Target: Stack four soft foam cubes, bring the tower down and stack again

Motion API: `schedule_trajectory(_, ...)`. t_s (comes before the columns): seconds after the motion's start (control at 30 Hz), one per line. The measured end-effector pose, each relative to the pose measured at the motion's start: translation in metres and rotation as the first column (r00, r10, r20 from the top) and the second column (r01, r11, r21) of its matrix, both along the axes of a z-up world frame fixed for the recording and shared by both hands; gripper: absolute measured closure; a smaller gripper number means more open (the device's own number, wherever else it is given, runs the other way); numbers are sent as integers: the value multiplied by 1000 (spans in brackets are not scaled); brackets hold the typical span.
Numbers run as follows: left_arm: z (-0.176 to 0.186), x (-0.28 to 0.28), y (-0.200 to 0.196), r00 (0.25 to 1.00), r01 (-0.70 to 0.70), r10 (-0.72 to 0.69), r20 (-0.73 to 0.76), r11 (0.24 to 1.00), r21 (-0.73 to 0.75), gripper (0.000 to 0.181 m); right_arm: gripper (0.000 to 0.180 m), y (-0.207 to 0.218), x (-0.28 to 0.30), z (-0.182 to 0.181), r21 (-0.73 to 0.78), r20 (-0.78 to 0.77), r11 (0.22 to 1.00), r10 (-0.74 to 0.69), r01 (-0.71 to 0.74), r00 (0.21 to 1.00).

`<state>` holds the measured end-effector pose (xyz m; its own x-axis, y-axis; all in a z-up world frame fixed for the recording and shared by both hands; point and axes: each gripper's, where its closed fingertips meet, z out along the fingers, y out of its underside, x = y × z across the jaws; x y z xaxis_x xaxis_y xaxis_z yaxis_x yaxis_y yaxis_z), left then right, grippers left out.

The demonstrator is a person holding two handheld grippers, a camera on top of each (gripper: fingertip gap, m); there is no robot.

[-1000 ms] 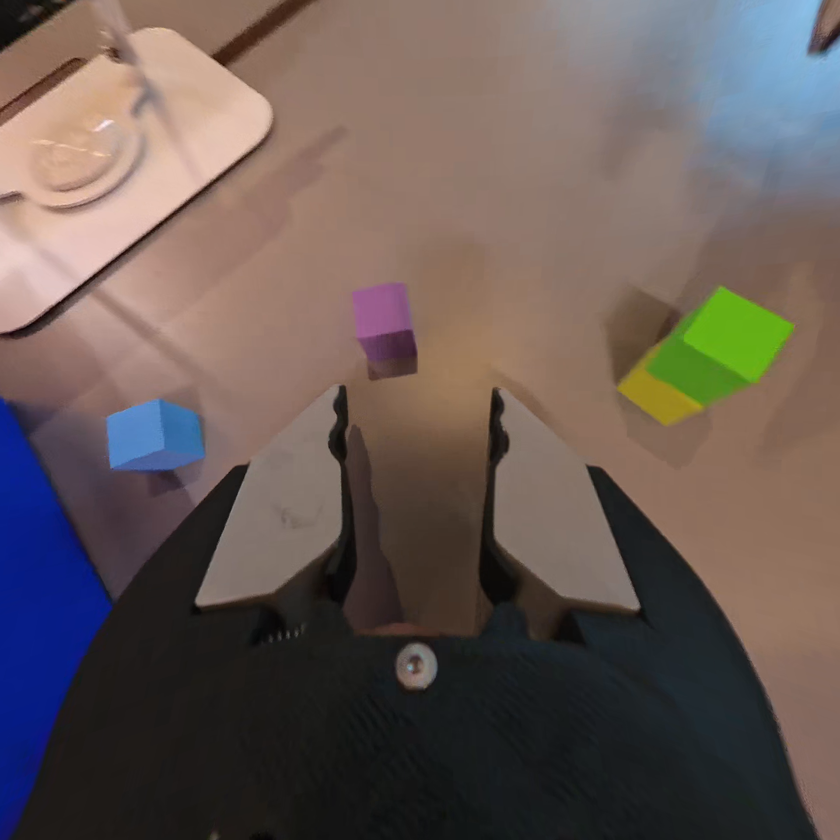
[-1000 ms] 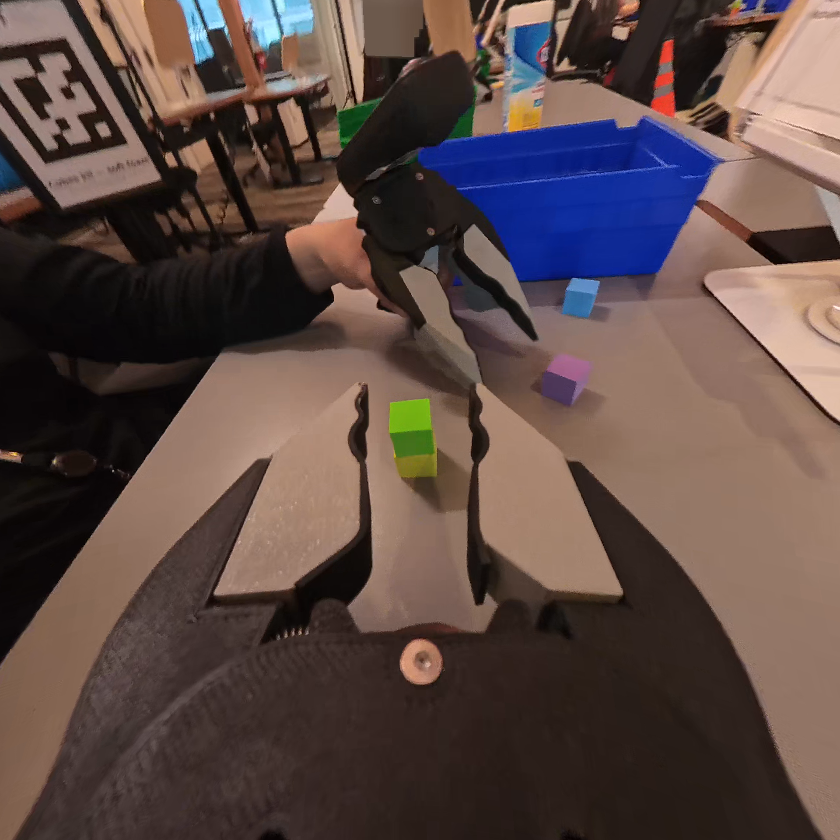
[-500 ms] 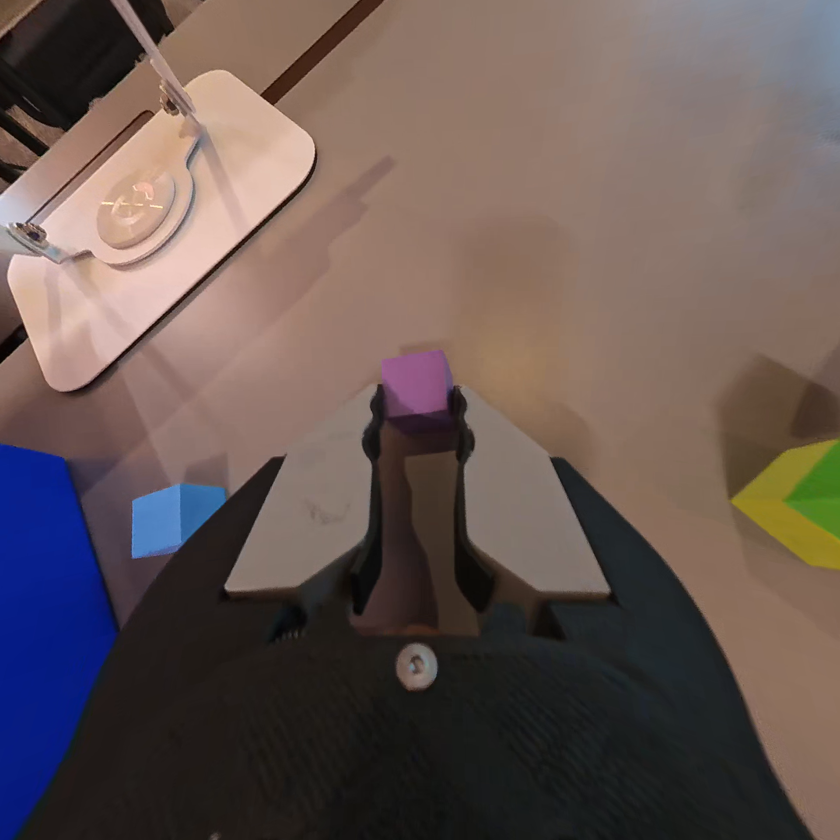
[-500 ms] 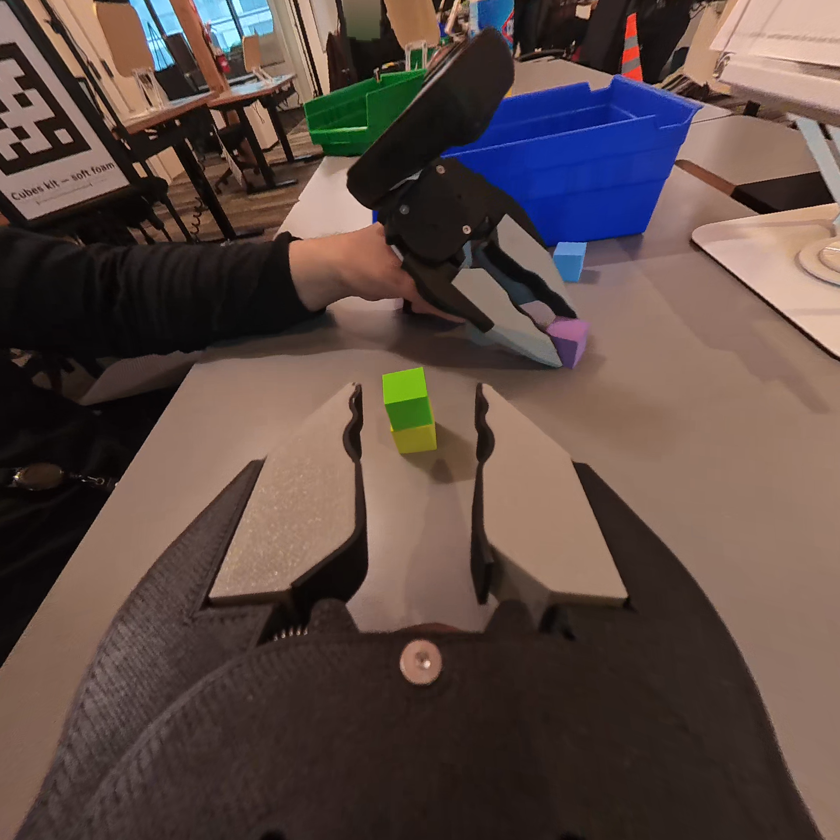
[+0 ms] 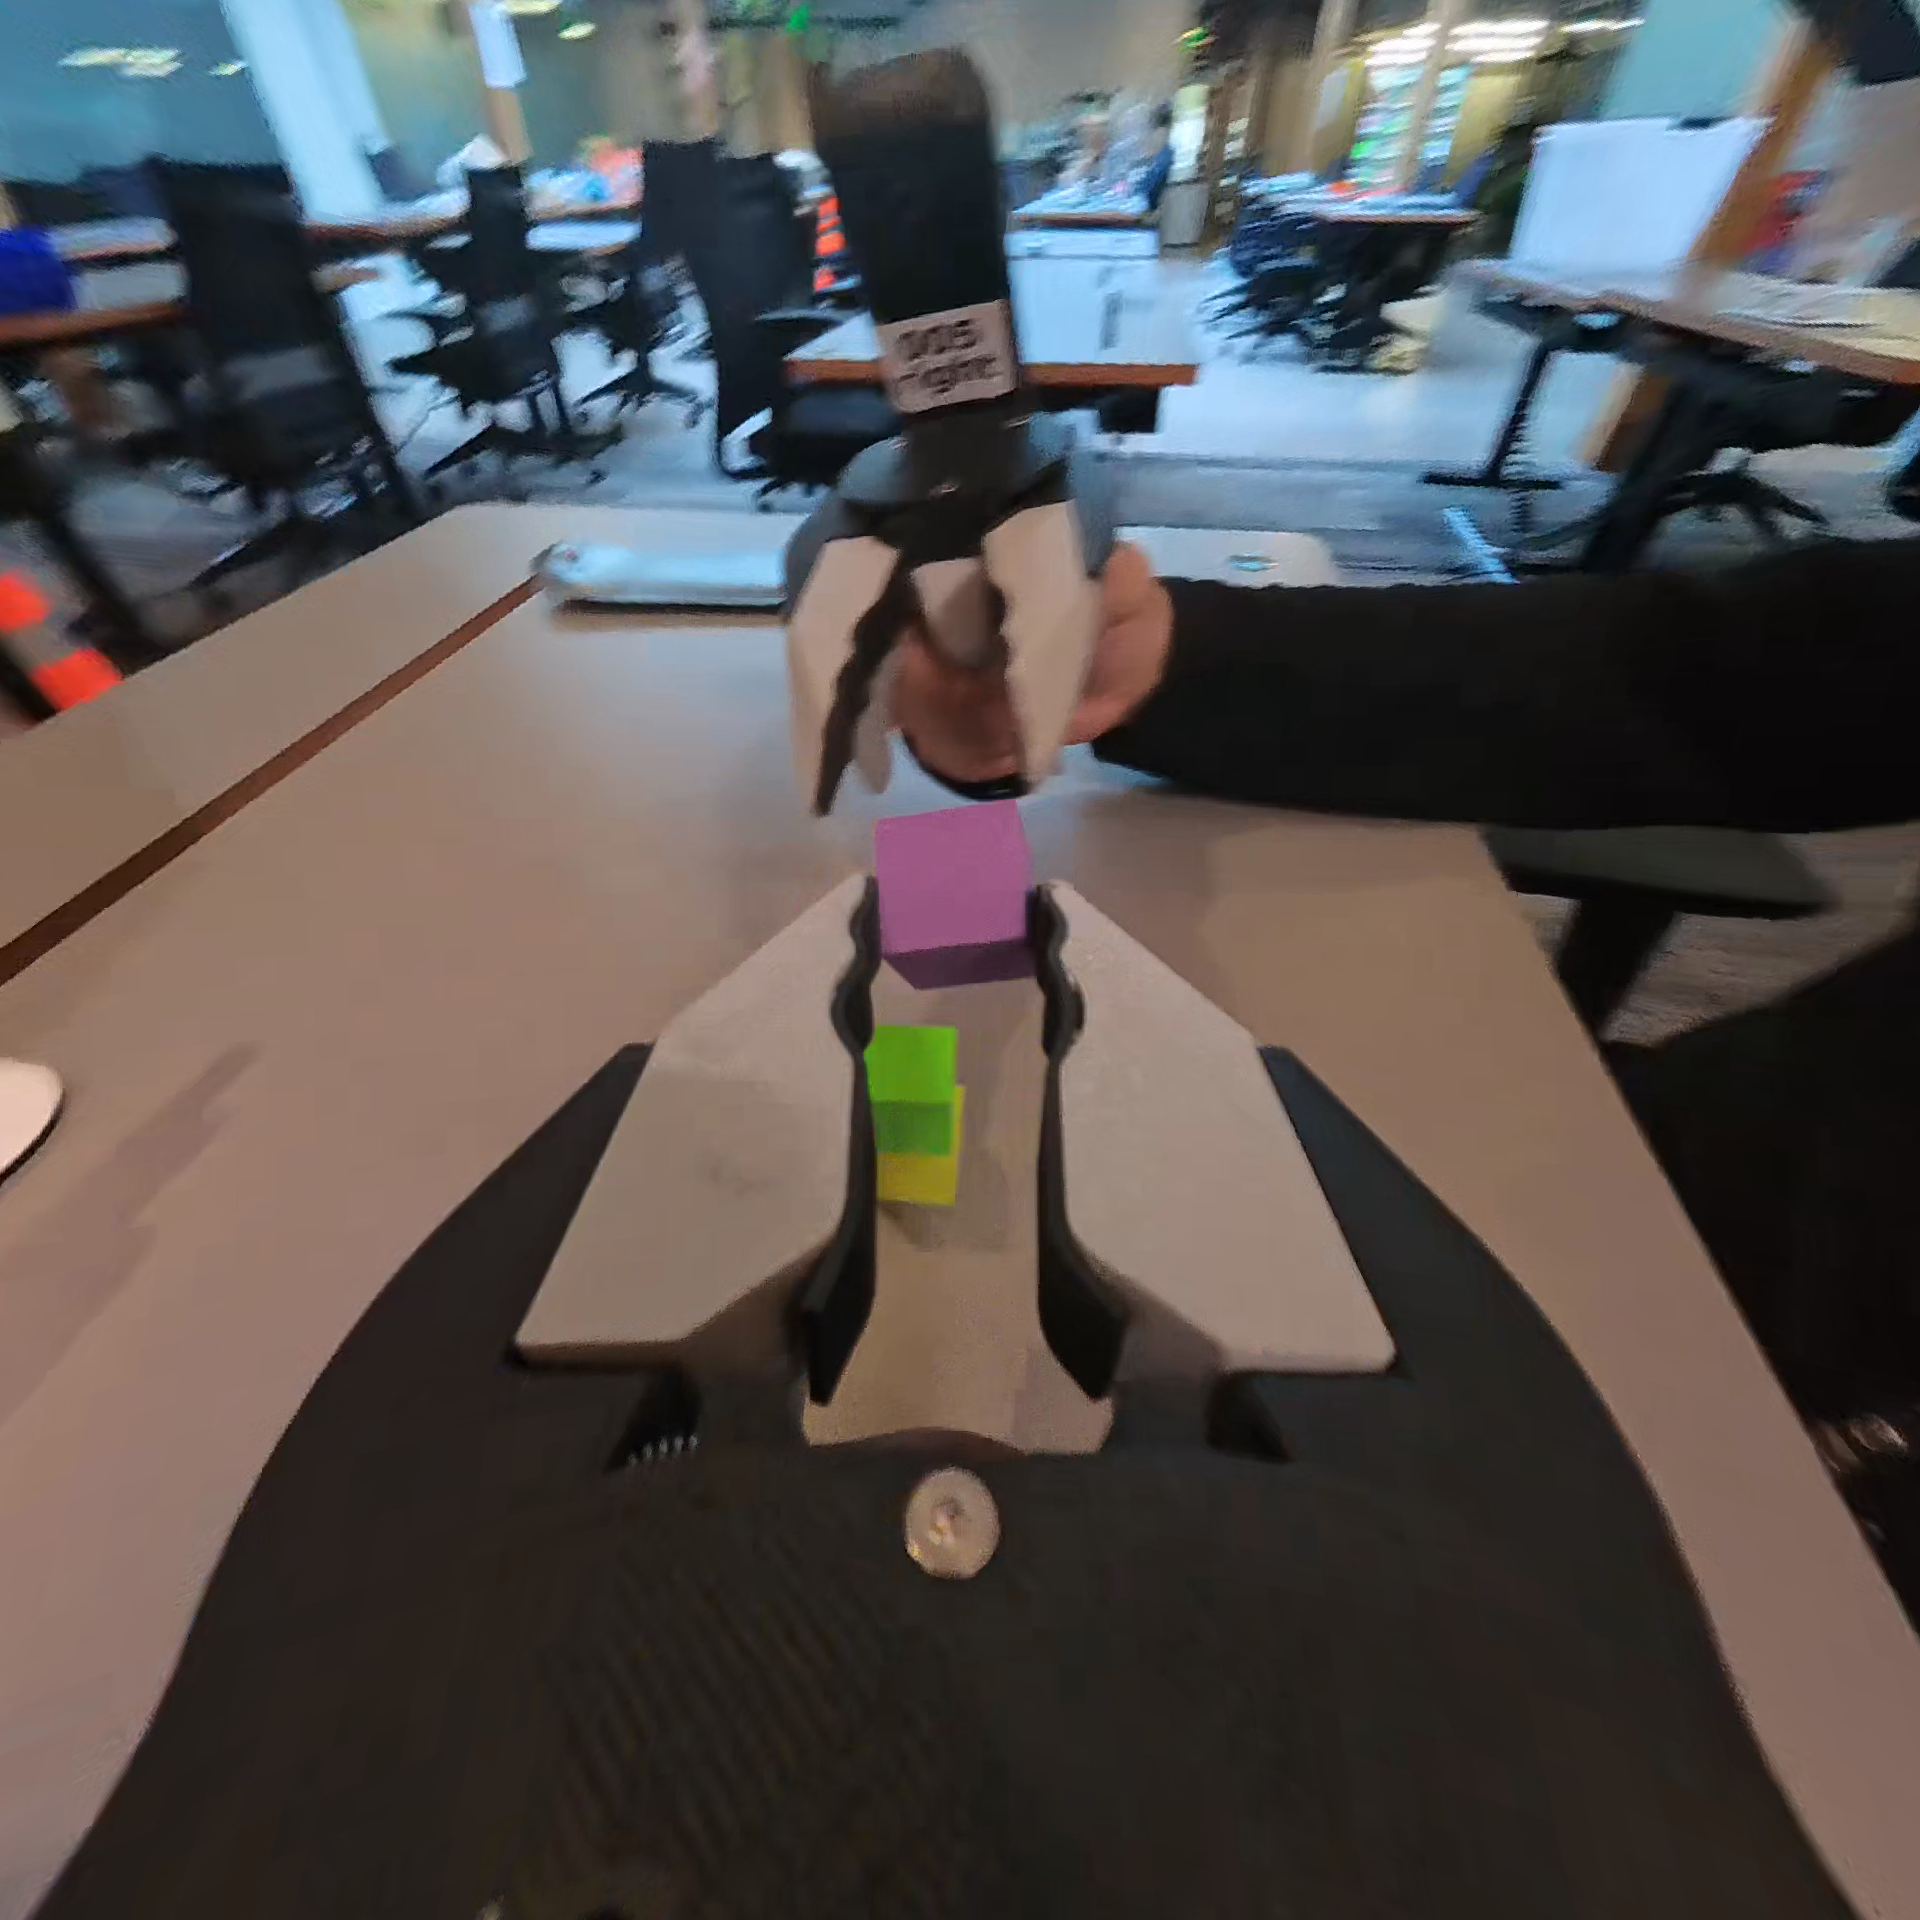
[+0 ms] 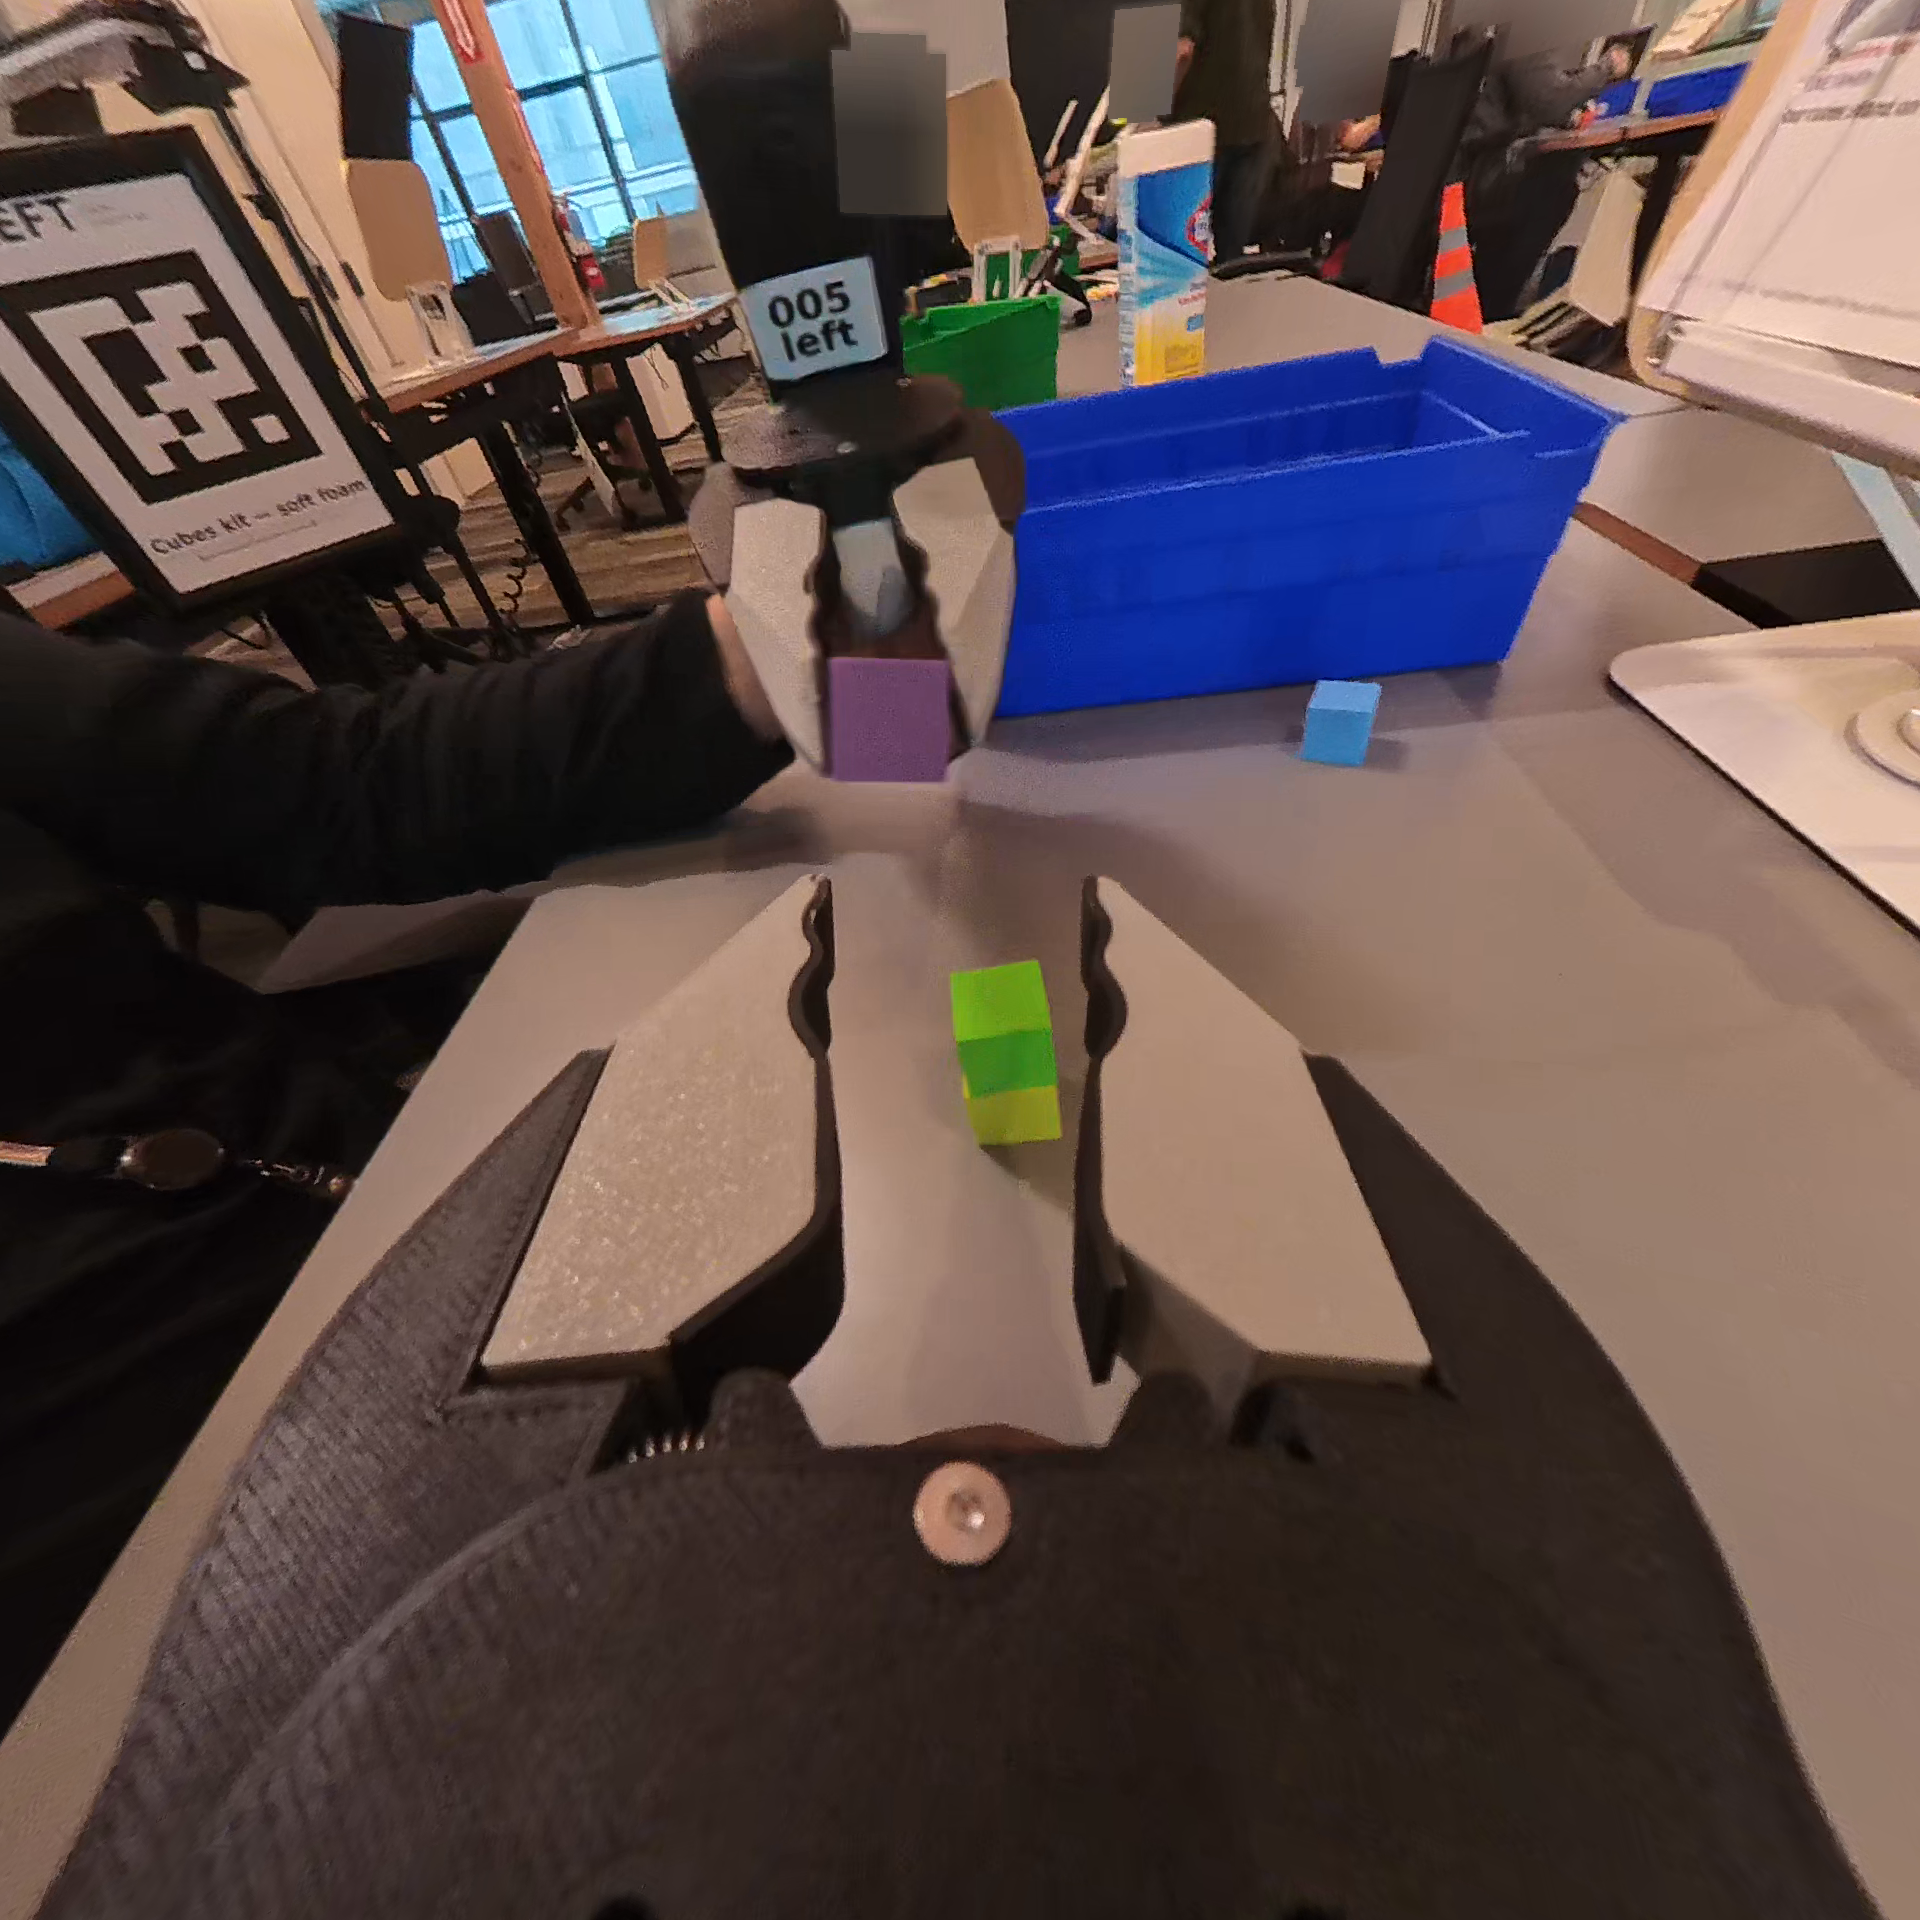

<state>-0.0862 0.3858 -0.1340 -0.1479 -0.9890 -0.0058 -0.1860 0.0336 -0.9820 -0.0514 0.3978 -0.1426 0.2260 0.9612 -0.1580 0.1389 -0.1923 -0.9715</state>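
Left gripper [image 5: 954,914]: clamped on the purple cube [image 5: 951,891], which sits at the very fingertips and is carried clear of the surface [image 5: 416,935].
Right gripper [image 6: 954,914]: jaws moderately apart and empty, hanging low behind the stack and aimed along it.
Stack so far: green cube [image 6: 1000,1027] resting on the yellow cube [image 6: 1013,1112], both on the grey surface, the green one set slightly askew of the one below.
Fourth cube: the blue cube [image 6: 1340,721] lies alone on the surface just in front of the blue bin [image 6: 1299,540], well apart from the stack.
Key relation: in the left wrist view the stack shows between the left gripper's fingers, below and nearer than the purple cube, toward the left finger; so the cube appears to be high and not yet over the green top.
Step in hand: likely carrying purple over to become the third level.
Nearer hand: the right gripper frames the stack closely, yet only the left has a cube to place.
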Motion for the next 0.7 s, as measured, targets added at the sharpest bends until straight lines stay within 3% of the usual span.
schedule_trajectory(0.1,-4,0,-12,997,74,-75,-19,996,-56,153,136,-9,-7,2,56,22,998,35,-36,999)
schedule_trajectory(0.3,-12,3,-10,993,78,-93,-69,977,-198,154,132,-29,-17,4,262,183,962,25,-74,983)
schedule_trajectory(0.53,-6,5,-24,982,131,-179,-67,886,-445,153,131,-32,-27,-6,369,303,926,-32,-86,953)
schedule_trajectory(0.7,-7,6,-29,975,138,-211,-73,825,-548,153,134,-31,-34,9,486,275,872,-97,-51,956)
